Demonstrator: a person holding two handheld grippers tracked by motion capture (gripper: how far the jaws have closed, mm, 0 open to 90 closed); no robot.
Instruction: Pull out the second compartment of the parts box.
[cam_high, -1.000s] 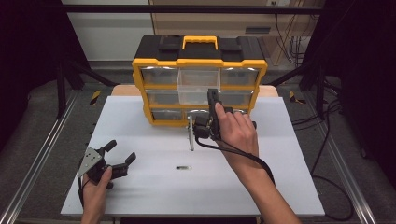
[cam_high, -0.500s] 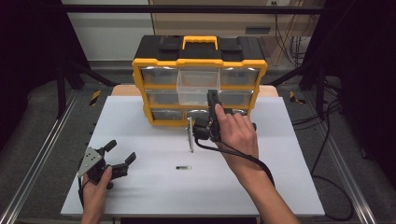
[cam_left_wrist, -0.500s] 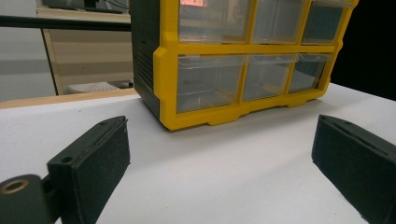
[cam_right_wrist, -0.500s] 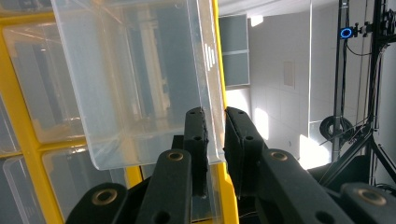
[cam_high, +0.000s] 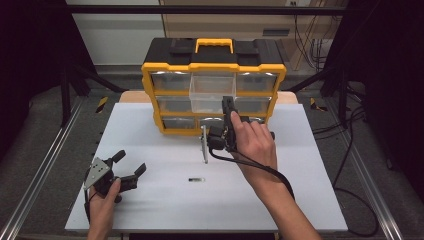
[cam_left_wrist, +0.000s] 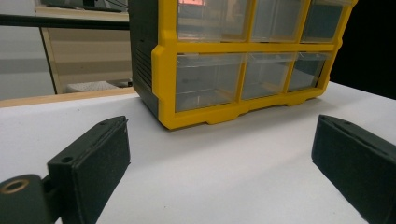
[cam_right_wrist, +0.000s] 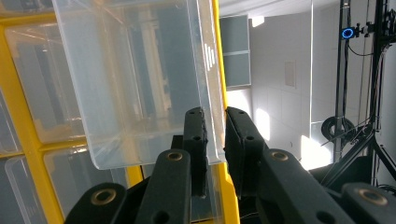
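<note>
A yellow and black organizer (cam_high: 214, 67) with clear drawers stands at the back of the white table (cam_high: 300, 200). Its top middle drawer (cam_high: 211, 92) is pulled out. My right gripper (cam_high: 227, 111) is shut on that clear drawer's wall (cam_right_wrist: 140, 84), which sits pinched between the two black pads (cam_right_wrist: 196, 135) in the right gripper view. My left gripper (cam_high: 127, 164) rests open at the table's front left, nothing between its jaws. In the left gripper view the organizer (cam_left_wrist: 243, 60) stands ahead, beyond the spread pads (cam_left_wrist: 100, 158).
A small dark part (cam_high: 196, 179) lies on the table in front of the organizer. A thin metal piece (cam_high: 204, 145) hangs by the right hand. A black cable (cam_high: 260, 167) trails along the right forearm. Dark floor and metal rails (cam_high: 35, 170) flank the table.
</note>
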